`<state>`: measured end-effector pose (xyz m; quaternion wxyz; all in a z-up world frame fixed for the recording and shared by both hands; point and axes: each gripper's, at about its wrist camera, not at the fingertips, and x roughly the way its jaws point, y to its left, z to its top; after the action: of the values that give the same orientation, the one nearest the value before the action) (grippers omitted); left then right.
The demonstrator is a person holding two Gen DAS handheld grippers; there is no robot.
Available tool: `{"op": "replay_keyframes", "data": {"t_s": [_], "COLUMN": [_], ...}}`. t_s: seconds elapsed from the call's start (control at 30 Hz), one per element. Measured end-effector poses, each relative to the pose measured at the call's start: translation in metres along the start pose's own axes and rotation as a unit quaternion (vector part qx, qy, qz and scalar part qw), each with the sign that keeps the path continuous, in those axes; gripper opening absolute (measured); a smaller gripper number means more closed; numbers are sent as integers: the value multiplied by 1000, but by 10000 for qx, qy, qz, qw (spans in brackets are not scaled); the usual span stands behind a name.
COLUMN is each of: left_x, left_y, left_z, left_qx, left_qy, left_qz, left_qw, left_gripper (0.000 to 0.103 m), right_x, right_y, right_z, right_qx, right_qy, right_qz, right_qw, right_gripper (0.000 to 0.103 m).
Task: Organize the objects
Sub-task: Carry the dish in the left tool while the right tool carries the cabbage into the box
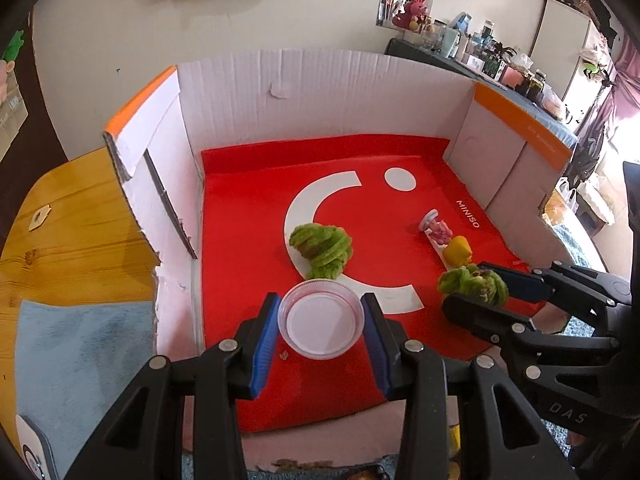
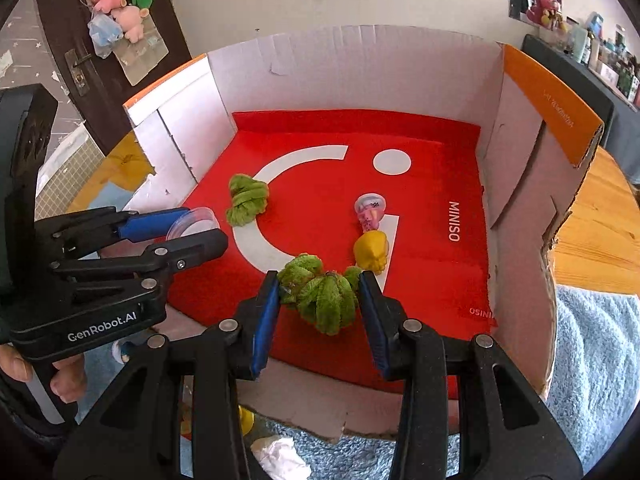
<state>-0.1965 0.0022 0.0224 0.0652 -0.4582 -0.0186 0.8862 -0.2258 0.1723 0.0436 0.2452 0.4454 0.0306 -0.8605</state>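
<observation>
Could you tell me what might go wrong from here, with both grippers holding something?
The clear dish is pinched only at its round rim by the left gripper, so it may slip or tip. The fuzzy green bundle in the right gripper hangs near the yellow toy and could knock it.

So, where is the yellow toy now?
The yellow toy lies on the red mat, right of centre, touching the pink figure behind it, just beyond the right gripper.

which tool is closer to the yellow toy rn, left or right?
Right. The right tool is closed on a green fuzzy bundle directly in front of the yellow toy, nearly touching it. The left tool holds the clear dish further away, beyond the bundle.
</observation>
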Motion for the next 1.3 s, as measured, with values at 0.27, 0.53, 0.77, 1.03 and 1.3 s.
{"op": "replay_keyframes", "data": {"t_s": [0.27, 0.53, 0.77, 1.03, 1.3], "left_x": [6, 13, 16, 17, 20], "left_y": [1, 2, 2, 2, 1], "left_z": [2, 6, 7, 7, 8], "left_qx": [-15, -51, -60, -60, -52], "left_qy": [98, 119, 107, 104, 91], "left_qz": [-23, -19, 0, 1, 34], "left_qw": [9999, 9999, 9999, 9999, 9999], "left_gripper": [42, 42, 42, 42, 43], "right_x": [7, 11, 13, 14, 13], "right_y": [-4, -9, -8, -8, -9], "right_z": [2, 3, 4, 4, 4], "right_qx": [10, 10, -15, -28, -12], "right_qy": [12, -44, -51, -35, -43], "right_qz": [-167, -433, -478, -463, -426], "right_qw": [9999, 9991, 9988, 9989, 9991], "right_gripper": [38, 38, 38, 40, 41]}}
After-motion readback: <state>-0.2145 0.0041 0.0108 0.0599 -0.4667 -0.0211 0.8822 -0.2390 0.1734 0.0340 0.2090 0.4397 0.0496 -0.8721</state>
